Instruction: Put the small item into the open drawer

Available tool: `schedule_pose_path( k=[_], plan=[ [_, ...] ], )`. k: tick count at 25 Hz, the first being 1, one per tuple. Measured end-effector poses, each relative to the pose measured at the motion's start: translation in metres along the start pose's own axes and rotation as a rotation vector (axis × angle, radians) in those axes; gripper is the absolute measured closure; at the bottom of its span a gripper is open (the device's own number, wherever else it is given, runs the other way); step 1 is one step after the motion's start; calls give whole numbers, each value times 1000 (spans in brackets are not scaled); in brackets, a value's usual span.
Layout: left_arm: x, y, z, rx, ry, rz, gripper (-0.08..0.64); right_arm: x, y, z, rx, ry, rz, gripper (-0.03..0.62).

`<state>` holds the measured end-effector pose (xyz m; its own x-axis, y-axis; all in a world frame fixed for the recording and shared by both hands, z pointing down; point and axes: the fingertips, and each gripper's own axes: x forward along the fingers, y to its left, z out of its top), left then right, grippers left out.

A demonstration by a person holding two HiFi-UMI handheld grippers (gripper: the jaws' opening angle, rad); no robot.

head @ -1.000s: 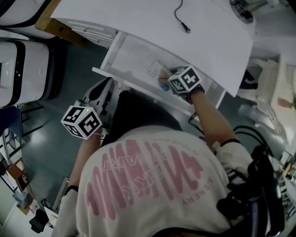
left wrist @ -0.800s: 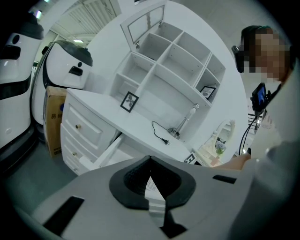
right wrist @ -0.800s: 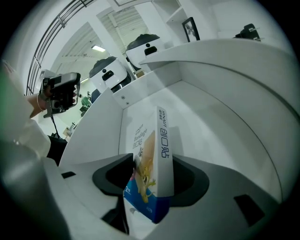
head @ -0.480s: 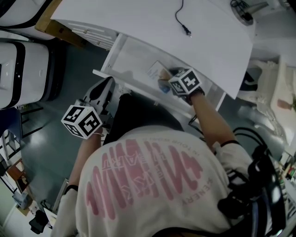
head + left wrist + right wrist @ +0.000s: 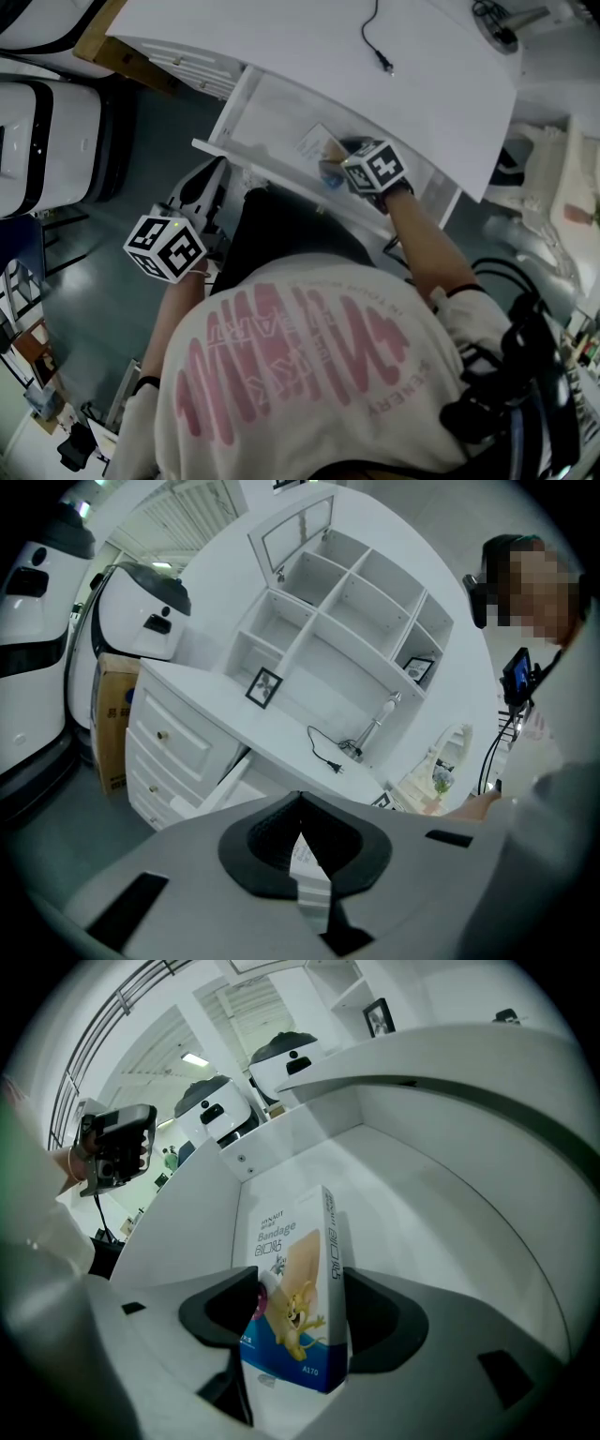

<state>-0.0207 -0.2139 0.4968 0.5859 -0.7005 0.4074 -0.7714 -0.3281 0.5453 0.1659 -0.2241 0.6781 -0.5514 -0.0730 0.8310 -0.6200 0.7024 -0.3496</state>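
The small item is a bandage box [image 5: 295,1297] with a cartoon print, lying tilted on edge inside the open white drawer [image 5: 422,1204]. My right gripper [image 5: 300,1314] reaches into the drawer with the box between its jaws; the jaws are opening and the left pad stands off the box. From the head view the box [image 5: 314,141] shows just beyond the right gripper [image 5: 330,165], within the drawer [image 5: 211,145]. My left gripper [image 5: 212,173] hangs below the drawer's front, shut with nothing in it, and points up at the desk [image 5: 300,803].
A white desk top [image 5: 328,56] with a black cable [image 5: 373,42] overhangs the drawer. A white shelf unit [image 5: 347,602] stands on the desk. Large white machines [image 5: 47,141] and a cardboard box [image 5: 114,728] stand to the left on the grey floor.
The right gripper has stayed in the drawer with little movement. The left gripper has not moved.
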Motion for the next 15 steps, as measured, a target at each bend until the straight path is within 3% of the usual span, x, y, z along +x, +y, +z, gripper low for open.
schedule_pose_path(
  k=[15],
  plan=[
    [-6,3,-3,-12,-14,9,531,3,1,1,-2,40,-60,278]
  ],
)
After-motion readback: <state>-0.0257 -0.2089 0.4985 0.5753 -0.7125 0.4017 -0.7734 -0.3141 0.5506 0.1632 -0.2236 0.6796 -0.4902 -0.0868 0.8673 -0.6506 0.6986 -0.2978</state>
